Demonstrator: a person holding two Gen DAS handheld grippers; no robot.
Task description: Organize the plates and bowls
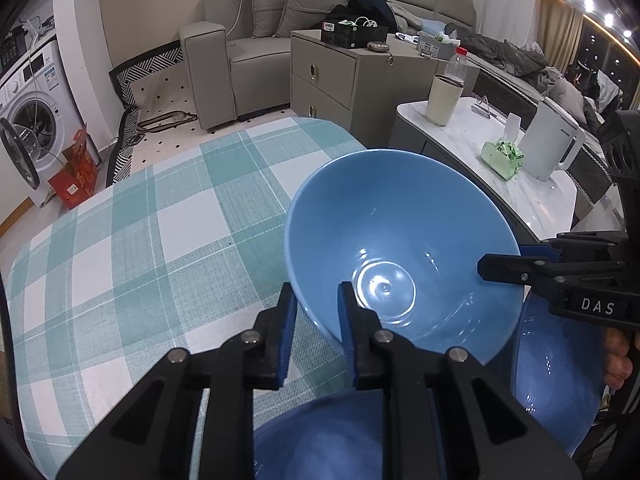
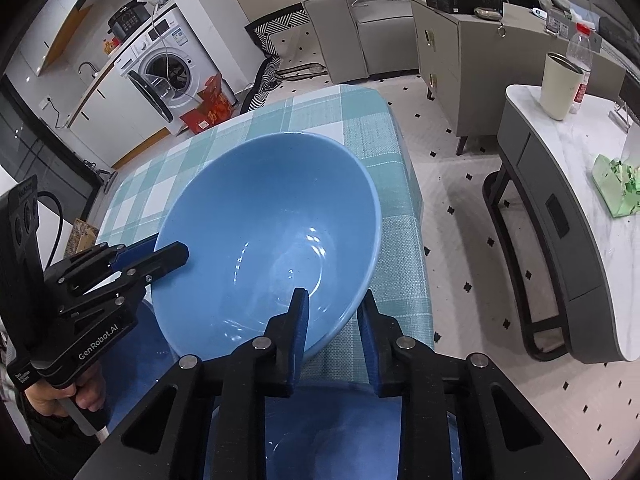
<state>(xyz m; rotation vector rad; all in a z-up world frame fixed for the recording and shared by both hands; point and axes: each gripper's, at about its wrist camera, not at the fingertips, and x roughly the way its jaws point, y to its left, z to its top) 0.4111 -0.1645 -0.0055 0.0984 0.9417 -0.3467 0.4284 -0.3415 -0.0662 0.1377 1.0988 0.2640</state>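
Both grippers, left (image 1: 316, 308) and right (image 2: 334, 312), clamp opposite rims of the bowl (image 1: 400, 240), tilted above the table's (image 1: 140, 220) near edge.

The room is evenly lit with cool indoor light. A row of ceiling spotlights (image 1: 598, 10) burns bright at far right in the left wrist view. White glare curls inside the tilted blue bowl (image 1: 400, 248). Shadows are soft. Both views bend strongly, with black corners. The near bowl (image 1: 320, 444) at the bottom seems blurred, perhaps out of focus.
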